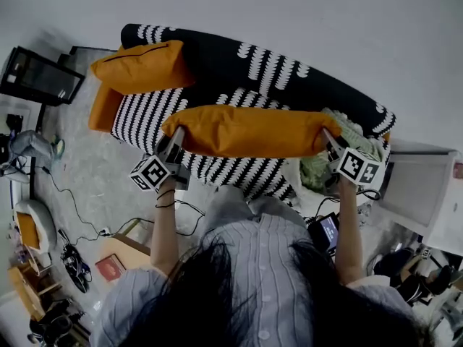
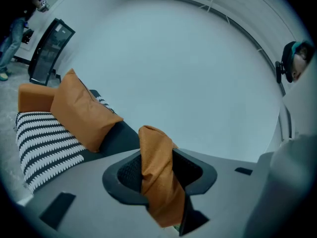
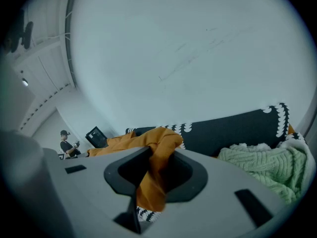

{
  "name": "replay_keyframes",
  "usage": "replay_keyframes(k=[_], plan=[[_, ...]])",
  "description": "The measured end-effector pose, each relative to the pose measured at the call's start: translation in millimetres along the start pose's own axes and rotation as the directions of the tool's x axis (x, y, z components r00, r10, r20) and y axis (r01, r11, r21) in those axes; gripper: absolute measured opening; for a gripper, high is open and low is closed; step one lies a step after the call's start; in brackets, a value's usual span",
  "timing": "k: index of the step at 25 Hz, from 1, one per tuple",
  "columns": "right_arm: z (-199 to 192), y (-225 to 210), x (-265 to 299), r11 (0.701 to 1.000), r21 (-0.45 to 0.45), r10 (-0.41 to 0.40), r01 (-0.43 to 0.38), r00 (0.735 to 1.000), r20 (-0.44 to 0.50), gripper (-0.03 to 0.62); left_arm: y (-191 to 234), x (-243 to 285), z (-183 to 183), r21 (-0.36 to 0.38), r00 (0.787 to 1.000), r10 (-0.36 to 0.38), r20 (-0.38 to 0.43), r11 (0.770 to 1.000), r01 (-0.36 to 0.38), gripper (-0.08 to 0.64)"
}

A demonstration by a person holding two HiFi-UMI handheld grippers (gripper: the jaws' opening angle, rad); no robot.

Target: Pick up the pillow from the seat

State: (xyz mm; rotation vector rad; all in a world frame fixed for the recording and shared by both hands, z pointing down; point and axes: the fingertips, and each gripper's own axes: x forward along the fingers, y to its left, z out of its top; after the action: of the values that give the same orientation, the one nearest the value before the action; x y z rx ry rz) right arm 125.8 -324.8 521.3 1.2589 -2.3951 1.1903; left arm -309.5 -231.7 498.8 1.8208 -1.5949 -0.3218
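Observation:
A long orange pillow hangs stretched between my two grippers, lifted above the seat of the black-and-white patterned sofa. My left gripper is shut on the pillow's left corner, the fabric bunched between the jaws. At the other end, my right gripper is shut on the right corner. A second orange pillow leans against the sofa's left back, showing also in the left gripper view as the second pillow.
A green knitted blanket lies at the sofa's right end, seen too as the blanket. A white cabinet stands to the right. Cables, bags and a dark screen sit on the floor at left. A person stands far off.

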Motion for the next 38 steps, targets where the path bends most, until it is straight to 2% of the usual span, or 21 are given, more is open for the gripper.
replay_keyframes(k=[4, 8, 20, 28, 33, 38], plan=[[-3.9, 6.0, 4.4, 0.998, -0.028, 0.057, -0.057, 0.998, -0.035, 0.094, 0.3, -30.8, -10.7, -0.01, 0.997, 0.066, 0.039, 0.998, -0.065, 0.166], [-7.7, 9.2, 21.7, 0.991, -0.061, 0.113, -0.118, 0.99, -0.08, 0.094, -1.3, -58.9, -16.2, -0.024, 0.985, 0.141, 0.102, 0.99, -0.139, 0.163], [-16.9, 52.2, 49.3, 0.966, -0.118, 0.211, -0.23, 0.966, -0.149, 0.094, 12.0, -130.8, -20.2, -0.067, 0.95, 0.254, 0.182, 0.967, -0.245, 0.163], [-27.7, 96.2, 62.5, 0.947, -0.154, 0.256, -0.283, 0.951, -0.173, 0.094, 19.8, -181.5, -15.0, -0.087, 0.934, 0.271, 0.232, 0.962, -0.257, 0.163], [-50.4, 133.2, 57.1, 0.931, -0.182, 0.282, -0.316, 0.94, -0.191, 0.094, 25.2, -235.0, -15.0, -0.077, 0.928, 0.258, 0.267, 0.966, -0.247, 0.163], [-83.8, 167.7, 39.1, 0.922, -0.206, 0.285, -0.329, 0.933, -0.218, 0.094, 37.3, -291.2, -29.1, -0.111, 0.913, 0.289, 0.288, 0.957, -0.268, 0.161]])
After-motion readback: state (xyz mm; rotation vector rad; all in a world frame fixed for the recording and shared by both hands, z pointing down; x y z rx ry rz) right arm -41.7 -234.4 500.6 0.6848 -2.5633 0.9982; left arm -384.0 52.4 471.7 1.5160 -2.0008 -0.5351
